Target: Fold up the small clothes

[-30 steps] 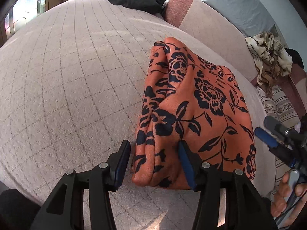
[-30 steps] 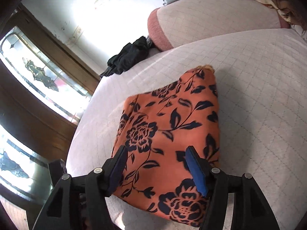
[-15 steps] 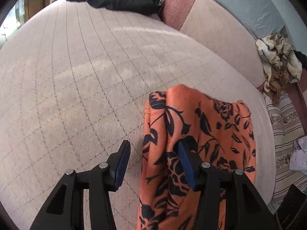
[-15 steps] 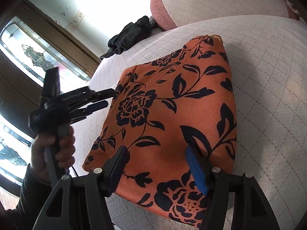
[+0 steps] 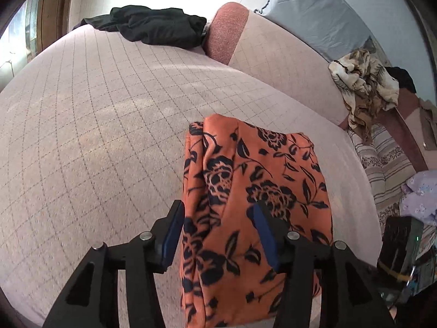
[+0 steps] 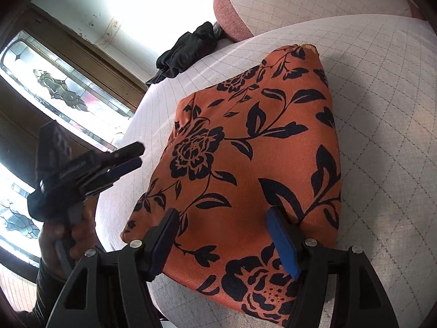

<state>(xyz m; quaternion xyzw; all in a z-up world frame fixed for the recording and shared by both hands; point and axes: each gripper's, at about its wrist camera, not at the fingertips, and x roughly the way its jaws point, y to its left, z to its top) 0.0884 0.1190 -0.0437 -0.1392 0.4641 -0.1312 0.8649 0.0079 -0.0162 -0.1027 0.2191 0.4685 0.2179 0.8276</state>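
Right wrist view: orange floral garment (image 6: 245,158) folded flat on quilted bed (image 6: 382,109), fold prob. done. Both grippers spread, pinching nothing; left gripper (image 6: 131,155) hangs beside it, jaws just reopened. Right gripper (image 6: 221,235) over near edge. Next we set aside, carefully.

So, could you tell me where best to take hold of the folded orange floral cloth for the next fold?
Probably at a near corner of the orange floral cloth, coming in low from its near edge. It lies flat in stacked layers on the quilted bed cover, so only the edges offer something to pinch. The right gripper already hangs open above that edge.
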